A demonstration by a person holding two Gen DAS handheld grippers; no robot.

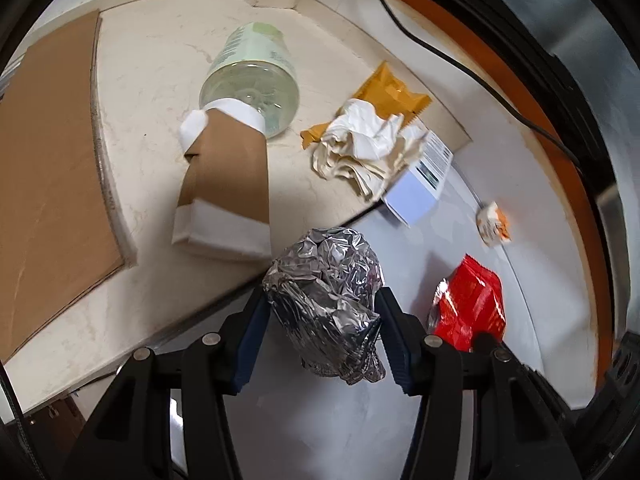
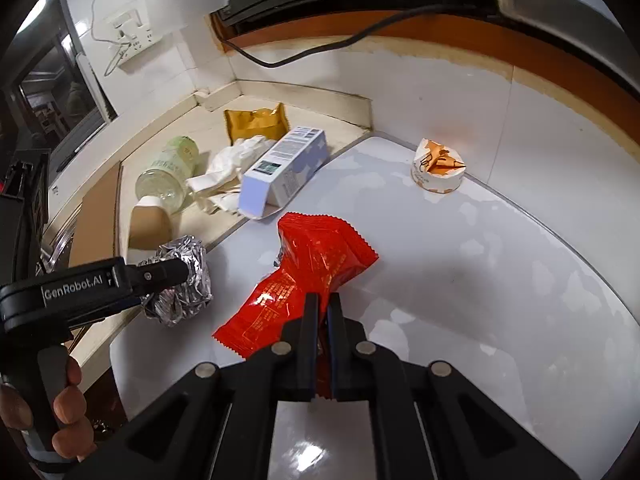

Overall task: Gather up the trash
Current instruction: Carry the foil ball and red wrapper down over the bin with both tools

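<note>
The left gripper (image 1: 322,320) grips a crumpled ball of silver foil (image 1: 326,300), its blue pads pressing on either side of the wad, at the near edge of the white glossy surface (image 2: 480,280). From the right wrist view the same left gripper (image 2: 176,276) reaches in from the left, with the person's hand (image 2: 60,400) wrapped round its handle and the foil (image 2: 180,280) bunched at its tip. The right gripper (image 2: 323,312) is clamped tight on the tail of a red snack wrapper (image 2: 316,268), which stretches away ahead of its fingers over the white surface. In the left view that red wrapper (image 1: 468,304) shows just to the right of the left gripper. Ahead of the left gripper, on the beige stone counter (image 1: 160,60), stands a brown and white paper bag (image 1: 228,188) with a clear plastic bottle (image 1: 252,80) lying just beyond it and touching its top. Ahead and to the right lies a wad of white tissue (image 1: 360,144), resting against a yellow packet (image 1: 388,92) behind it and a pale blue carton (image 1: 420,184) to its right. Further right, well apart from both grippers, a small orange and white crumpled cup (image 2: 438,170) sits on the white surface. A sheet of brown cardboard (image 1: 48,140) lies flat to the left of the left gripper, and a black cable (image 2: 320,48) runs along the wall beyond.
</note>
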